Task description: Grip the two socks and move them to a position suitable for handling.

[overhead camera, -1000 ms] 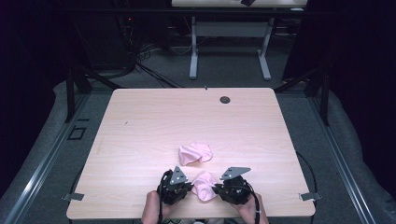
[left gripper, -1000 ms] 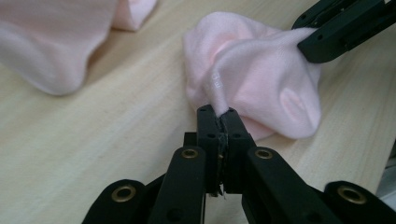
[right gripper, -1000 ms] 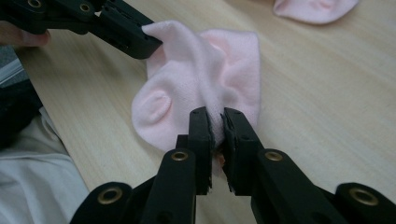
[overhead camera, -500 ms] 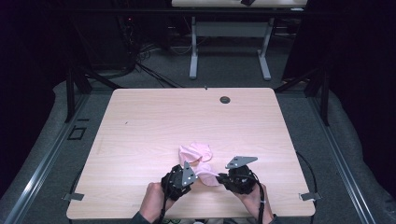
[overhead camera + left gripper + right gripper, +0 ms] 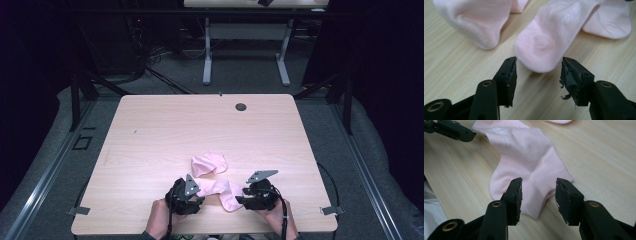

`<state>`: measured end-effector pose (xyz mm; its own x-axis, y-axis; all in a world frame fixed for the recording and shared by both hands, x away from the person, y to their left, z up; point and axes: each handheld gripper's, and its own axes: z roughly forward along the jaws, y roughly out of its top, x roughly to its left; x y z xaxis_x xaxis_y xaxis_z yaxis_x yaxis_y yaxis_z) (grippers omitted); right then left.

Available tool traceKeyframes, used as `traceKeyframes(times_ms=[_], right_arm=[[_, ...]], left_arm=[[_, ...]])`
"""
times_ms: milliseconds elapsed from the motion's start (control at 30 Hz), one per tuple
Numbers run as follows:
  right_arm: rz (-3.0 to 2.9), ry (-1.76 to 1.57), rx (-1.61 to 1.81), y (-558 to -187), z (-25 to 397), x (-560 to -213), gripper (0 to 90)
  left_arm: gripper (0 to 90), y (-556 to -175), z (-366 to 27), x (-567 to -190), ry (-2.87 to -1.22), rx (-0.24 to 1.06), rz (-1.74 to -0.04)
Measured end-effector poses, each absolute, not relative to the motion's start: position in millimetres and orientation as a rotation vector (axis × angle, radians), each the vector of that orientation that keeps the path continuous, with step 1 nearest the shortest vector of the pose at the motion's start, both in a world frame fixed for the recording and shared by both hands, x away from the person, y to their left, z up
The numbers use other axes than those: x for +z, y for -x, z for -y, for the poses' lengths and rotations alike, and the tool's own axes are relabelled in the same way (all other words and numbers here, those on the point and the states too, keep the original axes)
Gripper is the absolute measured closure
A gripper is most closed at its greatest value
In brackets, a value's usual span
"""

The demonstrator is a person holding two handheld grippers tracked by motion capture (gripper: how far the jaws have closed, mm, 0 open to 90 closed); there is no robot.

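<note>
Two pink socks lie on the wooden table (image 5: 150,135). The far sock (image 5: 209,163) is crumpled. The near sock (image 5: 220,191) lies stretched flat between my grippers. My left gripper (image 5: 199,193) is open, and in the left gripper view the near sock's rounded end (image 5: 544,42) lies just ahead of the left gripper (image 5: 538,72), with the crumpled sock (image 5: 479,22) beyond at left. My right gripper (image 5: 241,200) is open too. In the right gripper view the near sock's other end (image 5: 529,162) reaches in between the jaws of the right gripper (image 5: 538,195), resting on the table.
A small dark round grommet (image 5: 241,107) sits near the table's far edge. Both hands rest at the near edge (image 5: 210,231). Another table's legs (image 5: 245,55) stand on the floor beyond. The left gripper's jaw (image 5: 451,130) shows at the top left of the right gripper view.
Both grippers have moved slightly forward from the near edge and drawn a little apart. The near sock now lies longer and flatter between them.
</note>
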<state>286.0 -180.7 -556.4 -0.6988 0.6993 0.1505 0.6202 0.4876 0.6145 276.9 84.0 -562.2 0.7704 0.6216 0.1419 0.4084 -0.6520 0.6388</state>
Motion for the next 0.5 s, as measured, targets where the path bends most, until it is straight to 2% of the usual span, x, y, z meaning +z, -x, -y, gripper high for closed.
traceKeyframes(times_ms=[200,300,400,500], right_arm=[[-2.593,-1.131,0.922,-278.6,172.6,-567.5,63.3],[-2.594,-1.130,0.904,-279.1,172.4,-566.7,70.6],[-2.590,-1.107,0.906,-277.7,172.1,-567.3,79.6],[-2.593,-1.089,0.891,-276.7,173.0,-566.5,81.9]], left_arm=[[69.4,-276.9,-71.5,-567.1,-2.425,0.527,-0.690],[85.1,-277.9,-69.4,-568.9,-2.439,0.514,-0.662],[87.2,-277.7,-70.6,-568.8,-2.435,0.504,-0.664],[87.4,-275.2,-76.8,-567.5,-2.411,0.477,-0.690]])
